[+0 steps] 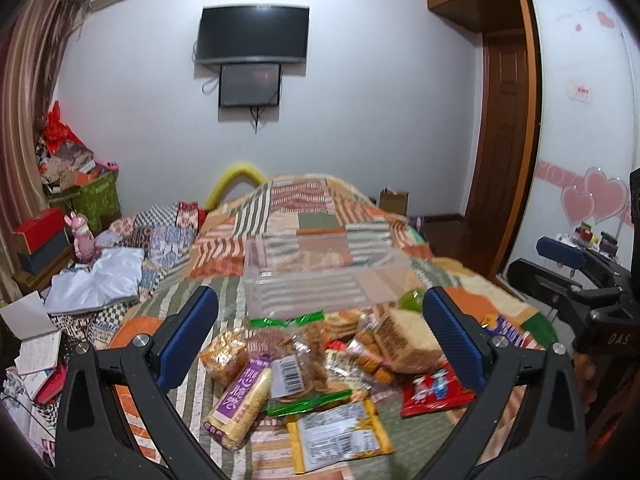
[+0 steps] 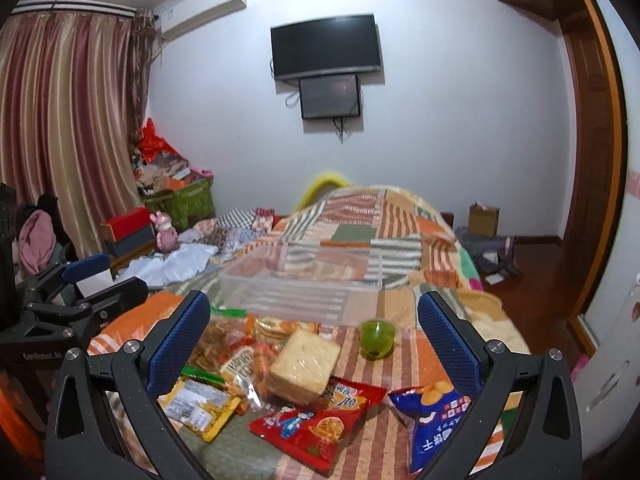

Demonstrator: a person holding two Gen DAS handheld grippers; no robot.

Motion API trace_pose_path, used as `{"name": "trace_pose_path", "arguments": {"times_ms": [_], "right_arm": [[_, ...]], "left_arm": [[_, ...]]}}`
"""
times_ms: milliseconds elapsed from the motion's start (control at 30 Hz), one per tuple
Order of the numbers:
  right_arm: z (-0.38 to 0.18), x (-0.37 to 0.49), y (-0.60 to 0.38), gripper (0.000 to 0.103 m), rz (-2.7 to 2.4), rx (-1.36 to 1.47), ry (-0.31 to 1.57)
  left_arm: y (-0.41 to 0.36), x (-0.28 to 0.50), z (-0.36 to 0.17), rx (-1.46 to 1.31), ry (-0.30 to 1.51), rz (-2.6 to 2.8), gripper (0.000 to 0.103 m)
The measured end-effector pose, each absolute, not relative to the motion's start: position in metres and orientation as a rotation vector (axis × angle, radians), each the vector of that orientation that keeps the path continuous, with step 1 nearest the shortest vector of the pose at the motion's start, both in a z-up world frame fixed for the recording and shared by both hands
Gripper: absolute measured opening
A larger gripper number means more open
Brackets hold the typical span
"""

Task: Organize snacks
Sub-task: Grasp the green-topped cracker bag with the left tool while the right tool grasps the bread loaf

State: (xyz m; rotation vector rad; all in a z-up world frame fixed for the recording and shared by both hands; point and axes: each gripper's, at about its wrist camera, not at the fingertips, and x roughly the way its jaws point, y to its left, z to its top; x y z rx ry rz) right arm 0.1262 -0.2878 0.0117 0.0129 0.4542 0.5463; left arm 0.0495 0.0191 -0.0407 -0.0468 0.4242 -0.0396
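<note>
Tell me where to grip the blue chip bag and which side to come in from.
Grip the blue chip bag across its puffed middle, coming down from above with the right tool, which is open and nearest to it. The bag lies flat on the bedspread, clear of the red packet, so the fingers should fit on both sides; the crimped ends look thin and slippery.

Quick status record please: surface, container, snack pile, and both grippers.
surface: patchwork bedspread
container: clear plastic bin, empty, behind the pile
snack pile: loose packets in front of the bin, none inside yet
notable items: wrapped bread slices, green jelly cup, red chip bag, blue chip bag, purple-labelled cracker pack
left gripper: open, holding nothing, above the pile
right gripper: open, holding nothing, above the pile
</note>
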Motion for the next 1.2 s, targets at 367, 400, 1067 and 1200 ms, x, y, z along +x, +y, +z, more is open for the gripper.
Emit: {"name": "trace_pose_path", "arguments": {"times_ms": [367,400,1067,1200], "right_arm": [[-0.036,0.169,-0.272,0.103,0.58,0.023,0.677],[-0.041,0.172,-0.271,0.103,0.582,0.029,0.694],[-0.086,0.198,-0.252,0.076,0.669,0.116,0.905],[-0.089,0.199,-0.252,0.069,0.681,0.14,0.922]], "left_arm": [[0.05,0.1,-0.095,-0.083,0.621,-0.031,0.096],[0.05,0.104,-0.098,-0.086,0.63,-0.033,0.093],[0.027,0.136,-0.148,-0.062,0.778,-0.101,0.074],[0.027,0.138,-0.154,-0.065,0.8,-0.101,0.063]]}}
